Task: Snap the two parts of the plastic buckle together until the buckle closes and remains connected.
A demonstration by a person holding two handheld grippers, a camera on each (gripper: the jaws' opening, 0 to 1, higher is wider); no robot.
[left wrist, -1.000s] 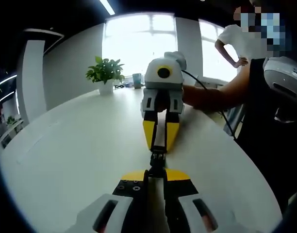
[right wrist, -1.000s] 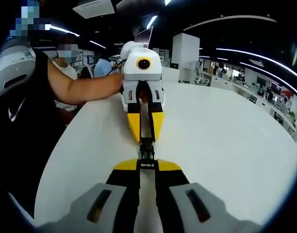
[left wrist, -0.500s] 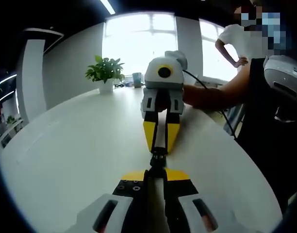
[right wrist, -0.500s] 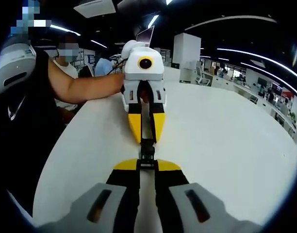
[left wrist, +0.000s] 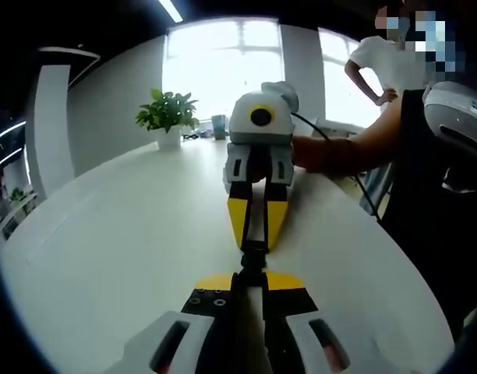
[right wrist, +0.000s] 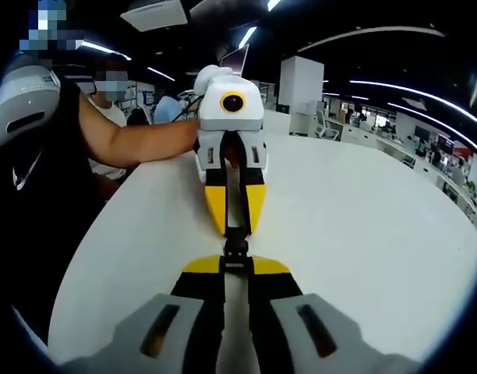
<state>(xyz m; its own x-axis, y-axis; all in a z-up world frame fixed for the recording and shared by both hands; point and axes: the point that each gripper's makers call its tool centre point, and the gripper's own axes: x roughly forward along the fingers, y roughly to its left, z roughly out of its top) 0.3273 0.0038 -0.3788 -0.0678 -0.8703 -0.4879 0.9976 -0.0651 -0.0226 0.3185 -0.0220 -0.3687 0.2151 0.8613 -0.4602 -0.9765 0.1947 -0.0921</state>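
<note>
We find the left gripper (left wrist: 252, 282) nearest the lens in the left gripper view, its yellow-tipped jaws pressed together on one end of the black buckle (left wrist: 253, 259), which sits just above the white table (left wrist: 129, 257). Just beyond the buckle, the right gripper (left wrist: 254, 234) faces it tip to tip, its yellow jaws closed on the far end. We see the same arrangement in the right gripper view: the right gripper (right wrist: 236, 269) pinches the near end of the buckle (right wrist: 236, 246), and the left gripper (right wrist: 234, 227) grips the other end, directly past it. We cannot tell from either view whether the two buckle halves are latched; they appear in line and touching. Behind the buckle in the right gripper view, a person's bare forearm (right wrist: 137, 144) reaches to the left gripper's body. Farther off from the buckle in the left gripper view, a potted plant (left wrist: 167, 117) stands at the table's far edge before a bright window (left wrist: 223, 66).
</note>
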